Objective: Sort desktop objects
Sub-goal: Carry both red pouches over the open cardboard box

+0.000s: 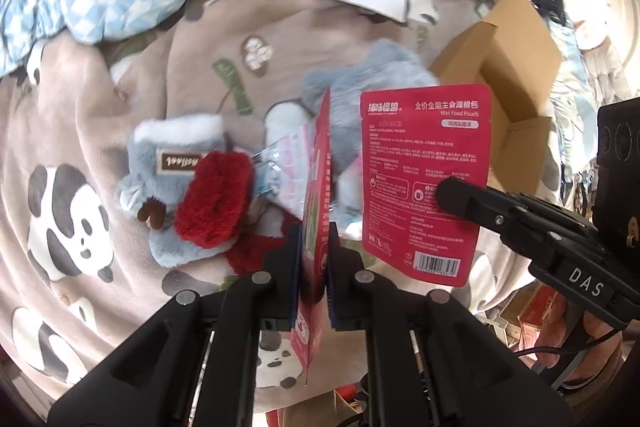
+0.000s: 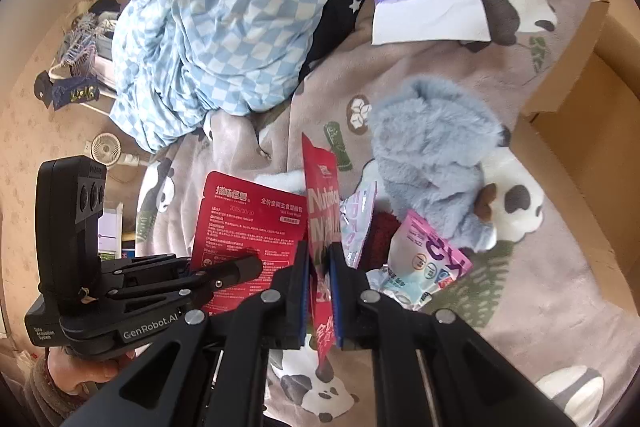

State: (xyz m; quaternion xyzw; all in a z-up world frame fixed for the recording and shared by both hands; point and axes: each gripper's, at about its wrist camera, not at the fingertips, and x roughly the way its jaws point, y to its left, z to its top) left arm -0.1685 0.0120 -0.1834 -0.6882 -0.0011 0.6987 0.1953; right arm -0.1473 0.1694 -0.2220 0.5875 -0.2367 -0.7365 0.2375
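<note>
Each gripper holds a red wet food pouch above a panda-print blanket. My left gripper (image 1: 315,251) is shut on one red pouch (image 1: 316,187), seen edge-on in its own view and flat in the right wrist view (image 2: 248,227). My right gripper (image 2: 319,267) is shut on a second red pouch (image 2: 322,203), which shows flat in the left wrist view (image 1: 424,167). Below lie blue-grey plush items (image 1: 172,167), a red plush piece (image 1: 216,199), a grey-blue plush toy (image 2: 432,155) and a pink snack packet (image 2: 424,259).
An open cardboard box (image 1: 516,67) stands at the right, also in the right wrist view (image 2: 580,115). A purple-and-white tissue pack (image 2: 428,7) lies further back. A blue checked quilt (image 2: 232,7) is heaped at the back left.
</note>
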